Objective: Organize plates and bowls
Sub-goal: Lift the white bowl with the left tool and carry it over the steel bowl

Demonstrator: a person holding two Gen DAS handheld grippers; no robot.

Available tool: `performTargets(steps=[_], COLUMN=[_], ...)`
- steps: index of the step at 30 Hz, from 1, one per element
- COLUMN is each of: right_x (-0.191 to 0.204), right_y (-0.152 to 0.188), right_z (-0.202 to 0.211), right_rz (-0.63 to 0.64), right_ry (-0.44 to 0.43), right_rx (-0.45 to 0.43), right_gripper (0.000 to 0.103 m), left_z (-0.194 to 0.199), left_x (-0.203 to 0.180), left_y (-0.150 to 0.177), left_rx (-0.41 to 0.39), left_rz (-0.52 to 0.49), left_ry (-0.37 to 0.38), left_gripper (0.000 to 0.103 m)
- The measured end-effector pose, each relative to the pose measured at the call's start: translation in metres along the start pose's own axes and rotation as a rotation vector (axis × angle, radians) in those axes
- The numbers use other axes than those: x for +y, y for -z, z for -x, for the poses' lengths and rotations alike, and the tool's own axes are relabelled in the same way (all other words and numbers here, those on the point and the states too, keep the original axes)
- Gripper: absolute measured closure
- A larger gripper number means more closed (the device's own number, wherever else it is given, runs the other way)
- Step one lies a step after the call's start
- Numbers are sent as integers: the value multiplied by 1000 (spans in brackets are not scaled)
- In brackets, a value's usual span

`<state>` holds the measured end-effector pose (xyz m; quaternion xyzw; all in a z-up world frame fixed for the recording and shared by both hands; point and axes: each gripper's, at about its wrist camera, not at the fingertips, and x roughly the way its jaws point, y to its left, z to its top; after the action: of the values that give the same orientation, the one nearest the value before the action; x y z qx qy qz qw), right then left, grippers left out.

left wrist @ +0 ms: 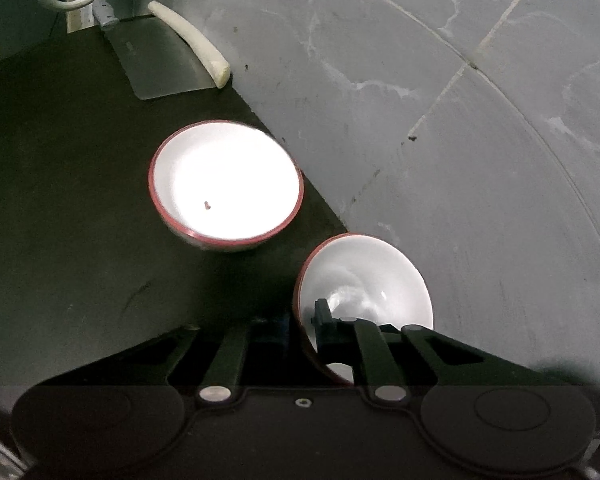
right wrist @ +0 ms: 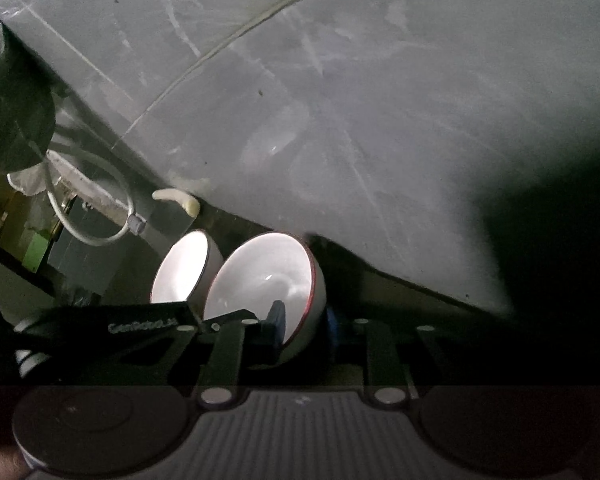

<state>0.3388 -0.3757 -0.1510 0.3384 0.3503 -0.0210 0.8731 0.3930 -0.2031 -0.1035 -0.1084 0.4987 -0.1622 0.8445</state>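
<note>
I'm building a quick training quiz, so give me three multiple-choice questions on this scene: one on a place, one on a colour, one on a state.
1. Where does the resting bowl stand?
A. on the dark counter
B. in a sink
C. on a rack

2. What colour are the bowl rims?
A. blue
B. red
C. green

3. What is the left hand-held gripper doing?
A. hanging open
B. pinching the held bowl by its rim
C. gripping a spoon

Answers:
1. A, it sits upright on the dark surface beside the grey wall.
2. B, a red band edges both bowls.
3. B, one finger is inside the rim and one outside.
</note>
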Motion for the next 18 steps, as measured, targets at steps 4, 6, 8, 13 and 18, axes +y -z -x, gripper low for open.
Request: performTargets(steps=[4, 6, 8, 13, 18], right_x=[1, 4, 8, 21, 37], right_y=[3, 5, 5, 2, 6], right_z=[13, 23, 35, 68, 96], right_rz=[38, 71, 98, 185, 258], right_ry=[-11, -17, -27, -62, -100], right_rx=[16, 5, -1, -22, -23], right_gripper=[83, 83, 83, 83, 83], left_z=[15, 24, 36, 76, 114], left_x=[-2, -4, -7, -12, -14], left_y=[11, 16, 21, 32, 48], left_rx=[-25, -48, -74, -159, -213], left_rz=[-15, -18, -16, -15, 2], left_ry=[2, 13, 22, 53, 51], left_gripper=[93, 94, 94, 94, 94])
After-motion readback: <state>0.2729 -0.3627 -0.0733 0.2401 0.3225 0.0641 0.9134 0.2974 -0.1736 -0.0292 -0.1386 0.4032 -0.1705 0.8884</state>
